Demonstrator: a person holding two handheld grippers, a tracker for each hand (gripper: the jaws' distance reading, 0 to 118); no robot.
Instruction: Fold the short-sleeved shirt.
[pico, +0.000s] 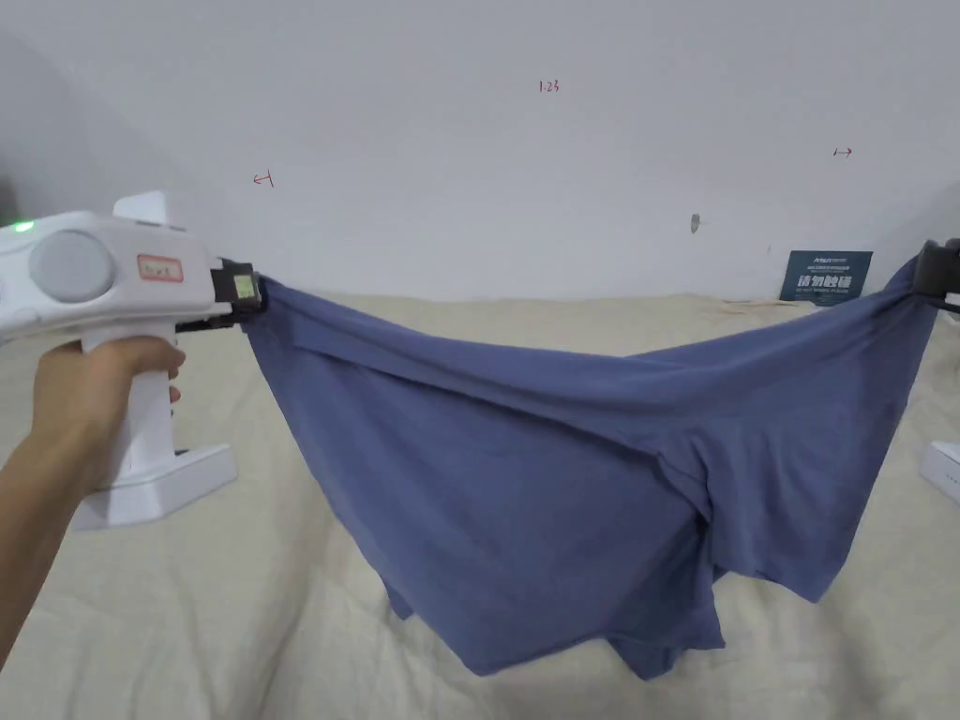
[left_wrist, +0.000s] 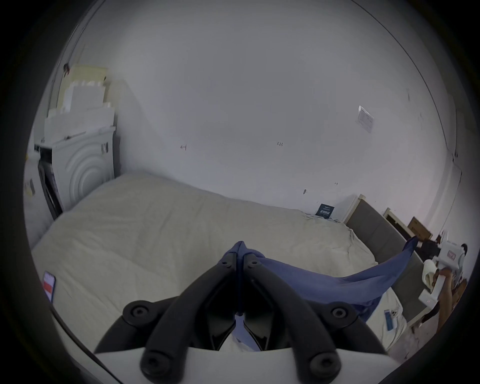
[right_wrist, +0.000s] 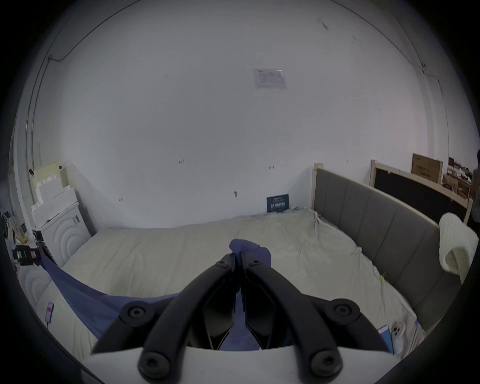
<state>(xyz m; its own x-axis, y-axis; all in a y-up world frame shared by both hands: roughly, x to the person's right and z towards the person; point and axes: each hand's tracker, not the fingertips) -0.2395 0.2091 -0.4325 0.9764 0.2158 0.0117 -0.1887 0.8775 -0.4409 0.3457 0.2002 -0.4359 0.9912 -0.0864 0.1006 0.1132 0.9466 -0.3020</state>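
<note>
A blue short-sleeved shirt (pico: 562, 469) hangs in the air, stretched between my two grippers above a bed with a cream sheet (pico: 234, 609). Its lower part sags and brushes the sheet. My left gripper (pico: 251, 292) is shut on the shirt's left end, and a hand holds its white handle. At the right edge my right gripper (pico: 928, 272) is shut on the other end. In the left gripper view the jaws (left_wrist: 240, 256) pinch blue cloth (left_wrist: 324, 283) that runs off to the right. In the right gripper view the jaws (right_wrist: 238, 256) clamp a bunch of cloth (right_wrist: 249, 248).
A white wall (pico: 516, 187) stands behind the bed, with a dark sign (pico: 825, 277) leaning on it. A grey padded headboard (right_wrist: 376, 220) borders the bed. A white appliance (left_wrist: 80, 169) stands at the bed's far left corner. Phones (left_wrist: 48, 284) (right_wrist: 398, 335) lie on the sheet.
</note>
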